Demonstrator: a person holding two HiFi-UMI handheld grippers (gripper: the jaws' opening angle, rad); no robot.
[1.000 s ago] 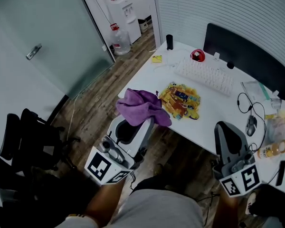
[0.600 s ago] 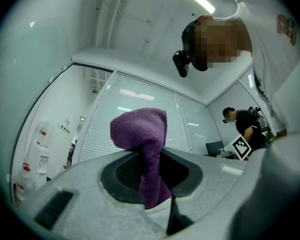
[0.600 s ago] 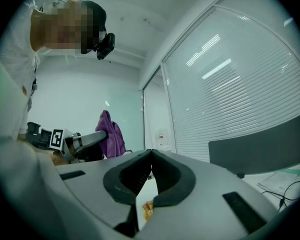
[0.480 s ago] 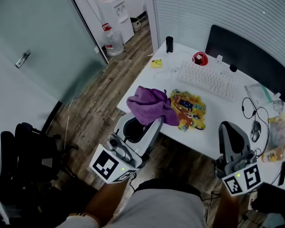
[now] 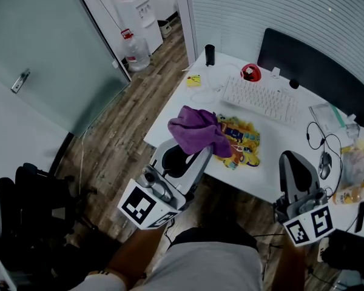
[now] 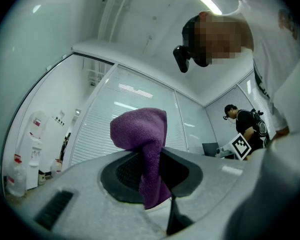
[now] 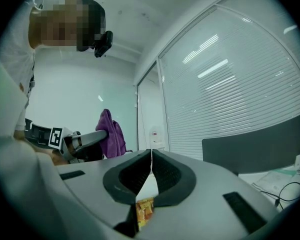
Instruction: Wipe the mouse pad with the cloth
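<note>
L gripper clamped on purple cloth, bunched above the desk's near-left edge, overlapping left side of the yellow printed mouse pad, which lies by the near edge w/ keyboard behind; R gripper jaws together, empty, at near edge.

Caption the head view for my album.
Left gripper holds purple cloth near the colourful mouse pad; right gripper, shut and empty, nearby.
</note>
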